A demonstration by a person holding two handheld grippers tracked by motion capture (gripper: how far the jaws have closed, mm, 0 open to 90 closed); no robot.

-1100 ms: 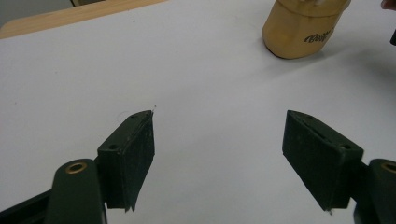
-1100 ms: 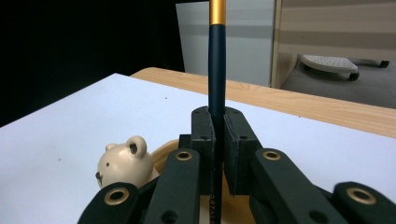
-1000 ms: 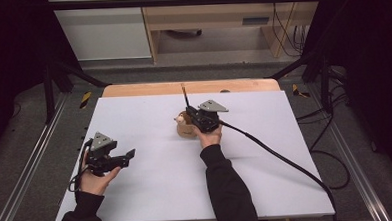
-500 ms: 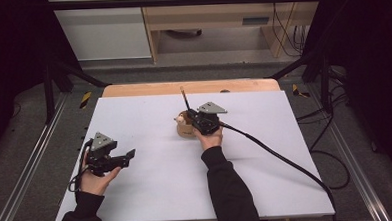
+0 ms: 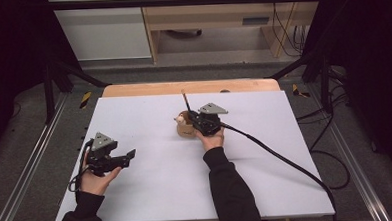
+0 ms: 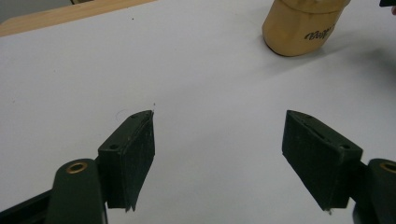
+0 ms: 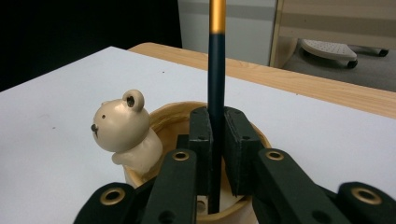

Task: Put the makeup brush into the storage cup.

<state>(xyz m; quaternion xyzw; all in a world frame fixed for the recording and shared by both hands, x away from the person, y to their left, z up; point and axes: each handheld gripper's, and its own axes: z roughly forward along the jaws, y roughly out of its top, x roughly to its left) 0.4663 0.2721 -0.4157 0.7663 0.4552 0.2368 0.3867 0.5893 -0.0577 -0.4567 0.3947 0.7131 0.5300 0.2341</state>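
Note:
A tan ceramic cup [image 7: 161,122] with a small bear figure [image 7: 122,127] on its rim stands mid-table, seen too as the cup [image 5: 184,129] in the high view and the cup [image 6: 299,25] in the left gripper view. My right gripper [image 7: 216,135] is shut on a dark pencil [image 7: 216,70] with a gold band, held upright with its lower end inside the cup. In the high view the right gripper [image 5: 197,119] sits over the cup and the pencil [image 5: 185,100] sticks up. My left gripper [image 6: 219,140] is open above bare table, near the left gripper [image 5: 127,157] at front left.
The white table top [image 5: 266,152] has a wooden strip [image 5: 190,87] along its far edge. A thick black cable [image 5: 281,157] trails from the right gripper across the table to the front right. Metal rails [image 5: 31,167] flank the table.

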